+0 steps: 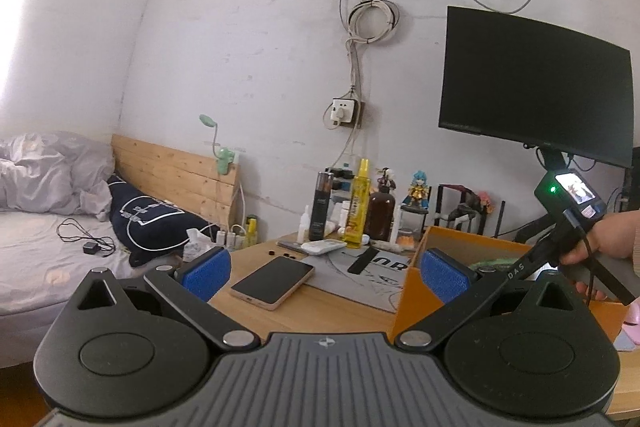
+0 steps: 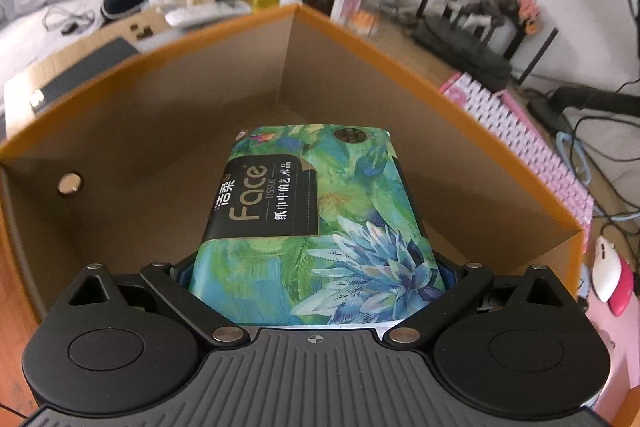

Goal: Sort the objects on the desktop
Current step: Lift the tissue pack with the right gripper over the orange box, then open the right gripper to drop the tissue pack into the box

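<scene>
White wall (image 1: 248, 27) w/ bed (image 1: 40, 239), bright window (image 1: 12, 7) left.

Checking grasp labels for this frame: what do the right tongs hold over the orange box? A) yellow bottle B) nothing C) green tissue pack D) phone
C: in the right wrist view the right tongs are shut on the green tissue pack, held inside the walls of the orange box; the phone lies on the desk and the yellow bottle stands at the back.

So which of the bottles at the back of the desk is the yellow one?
The tall yellow bottle with the pointed cap. It stands between the black bottle and the rounder brown bottle.
</scene>
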### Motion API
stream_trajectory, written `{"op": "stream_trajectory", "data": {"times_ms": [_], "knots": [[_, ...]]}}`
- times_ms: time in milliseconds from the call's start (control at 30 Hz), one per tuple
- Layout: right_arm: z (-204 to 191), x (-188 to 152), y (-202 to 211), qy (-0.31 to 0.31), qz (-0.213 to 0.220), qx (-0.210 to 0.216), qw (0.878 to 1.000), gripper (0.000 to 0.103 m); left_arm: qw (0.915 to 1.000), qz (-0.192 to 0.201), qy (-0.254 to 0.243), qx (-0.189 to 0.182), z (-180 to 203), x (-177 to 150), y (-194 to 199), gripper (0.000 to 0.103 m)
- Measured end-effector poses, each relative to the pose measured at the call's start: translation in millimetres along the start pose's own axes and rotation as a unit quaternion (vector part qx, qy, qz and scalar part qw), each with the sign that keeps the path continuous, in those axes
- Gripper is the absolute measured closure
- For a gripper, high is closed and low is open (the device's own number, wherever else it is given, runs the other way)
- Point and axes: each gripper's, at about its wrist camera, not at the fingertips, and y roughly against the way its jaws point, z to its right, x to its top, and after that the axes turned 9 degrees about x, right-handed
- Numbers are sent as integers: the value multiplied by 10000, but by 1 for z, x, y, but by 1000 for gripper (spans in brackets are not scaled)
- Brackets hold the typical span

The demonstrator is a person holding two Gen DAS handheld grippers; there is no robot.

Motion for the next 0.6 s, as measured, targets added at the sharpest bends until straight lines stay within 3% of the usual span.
{"op": "stream_trajectory", "data": {"times_ms": [133,333,600], "knots": [[5,-2,-17,-26,-316,113,9994,3,10000,-20,-5,89,-2,0,0,0],[4,-1,-22,-125,-407,75,9991,2,9999,-57,32,156,-5,-1,-3,0],[1,-1,5,-153,58,-36,9999,0,9999,-108,20,116,-3,-1,-8,0]]}}
